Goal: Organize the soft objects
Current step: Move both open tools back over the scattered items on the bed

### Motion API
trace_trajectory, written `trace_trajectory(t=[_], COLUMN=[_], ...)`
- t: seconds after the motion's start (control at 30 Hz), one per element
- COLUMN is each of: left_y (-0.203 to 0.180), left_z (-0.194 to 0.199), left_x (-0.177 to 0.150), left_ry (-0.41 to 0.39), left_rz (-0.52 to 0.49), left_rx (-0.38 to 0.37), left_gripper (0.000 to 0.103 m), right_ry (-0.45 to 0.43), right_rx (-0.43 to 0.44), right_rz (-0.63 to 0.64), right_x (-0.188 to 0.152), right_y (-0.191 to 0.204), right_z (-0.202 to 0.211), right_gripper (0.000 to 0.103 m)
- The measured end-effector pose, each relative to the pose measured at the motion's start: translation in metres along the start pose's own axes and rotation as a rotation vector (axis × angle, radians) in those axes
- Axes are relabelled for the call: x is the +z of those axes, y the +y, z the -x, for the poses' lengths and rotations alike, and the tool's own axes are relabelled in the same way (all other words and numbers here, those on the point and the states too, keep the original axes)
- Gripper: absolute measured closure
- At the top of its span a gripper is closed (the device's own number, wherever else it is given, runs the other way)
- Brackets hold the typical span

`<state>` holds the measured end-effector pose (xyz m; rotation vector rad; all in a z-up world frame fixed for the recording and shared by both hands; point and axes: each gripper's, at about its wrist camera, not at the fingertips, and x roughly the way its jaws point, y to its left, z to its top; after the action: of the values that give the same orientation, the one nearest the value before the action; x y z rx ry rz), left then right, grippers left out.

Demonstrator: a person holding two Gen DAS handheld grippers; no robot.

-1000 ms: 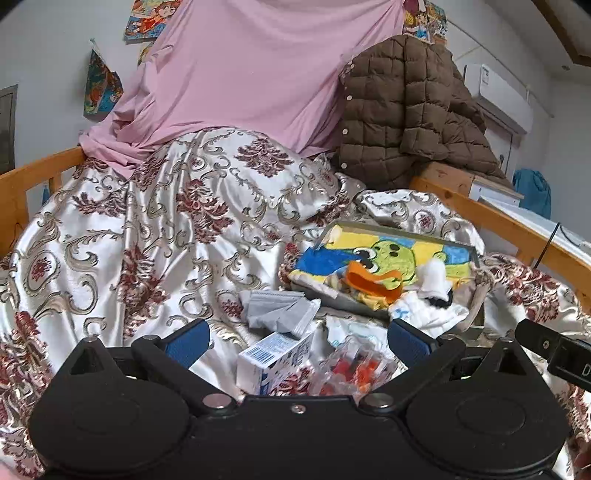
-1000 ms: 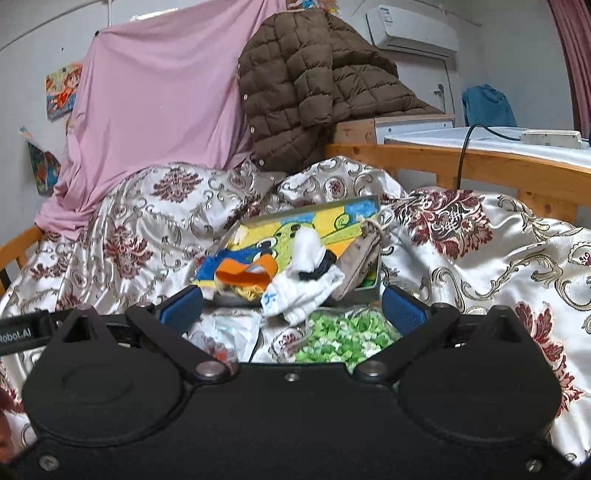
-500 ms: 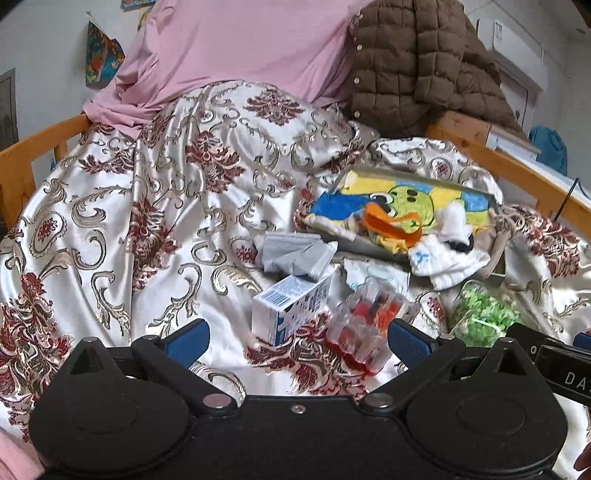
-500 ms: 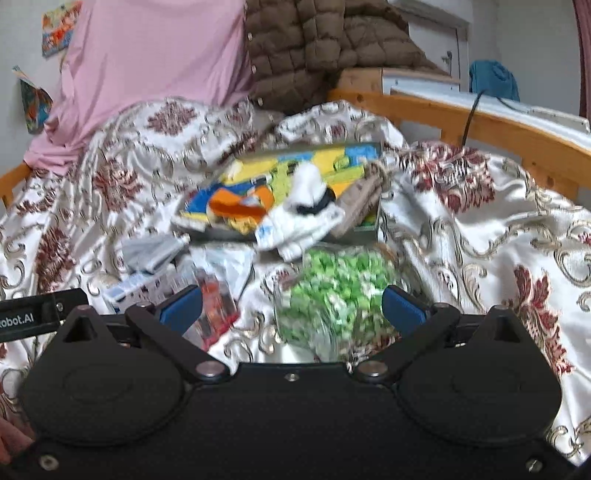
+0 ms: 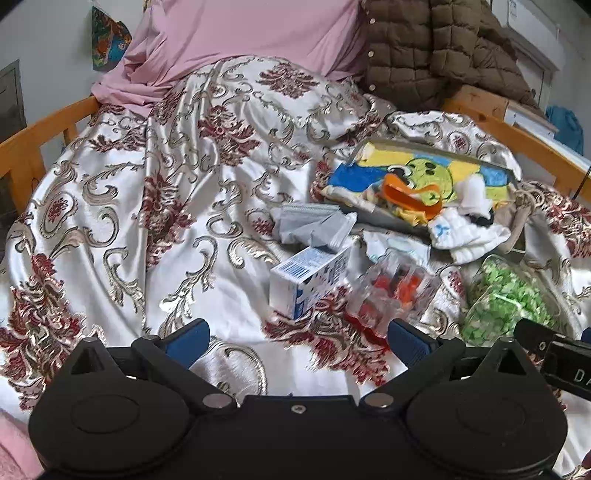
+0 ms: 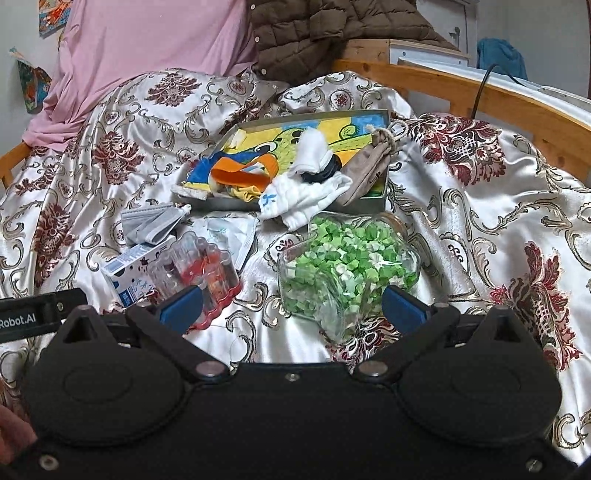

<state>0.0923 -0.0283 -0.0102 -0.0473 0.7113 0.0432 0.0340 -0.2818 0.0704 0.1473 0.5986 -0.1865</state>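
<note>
A shallow box with a cartoon print lies on the bed. White socks, an orange cloth and a tan drawstring pouch hang over its near edge. A grey folded mask pack lies beside it. My left gripper is open and empty, low over the bedspread. My right gripper is open too, just short of a glass jar of green paper stars.
A white and blue carton and a clear plastic case with red pieces lie in front. A patterned satin bedspread covers the bed, inside a wooden rail. A pink sheet and brown quilted jacket are piled behind.
Both views have tilted down and drawn back, so more bedspread, the carton, the plastic case and the star jar now show in full. Both grippers have stayed open.
</note>
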Motion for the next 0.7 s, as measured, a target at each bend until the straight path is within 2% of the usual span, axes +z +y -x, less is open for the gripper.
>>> trace_trajectory(t=[0.7], left_y=[0.002], left_z=[-0.015], left_x=[-0.001], left_ry=[0.081], left_rz=[0.006], left_rx=[0.047], left_gripper=[0.001], right_ry=[0.058], right_rx=[0.051], right_rz=[0.047], right_x=[0.002], right_y=[0.003], right_z=[-0.014], right_gripper=[0.001])
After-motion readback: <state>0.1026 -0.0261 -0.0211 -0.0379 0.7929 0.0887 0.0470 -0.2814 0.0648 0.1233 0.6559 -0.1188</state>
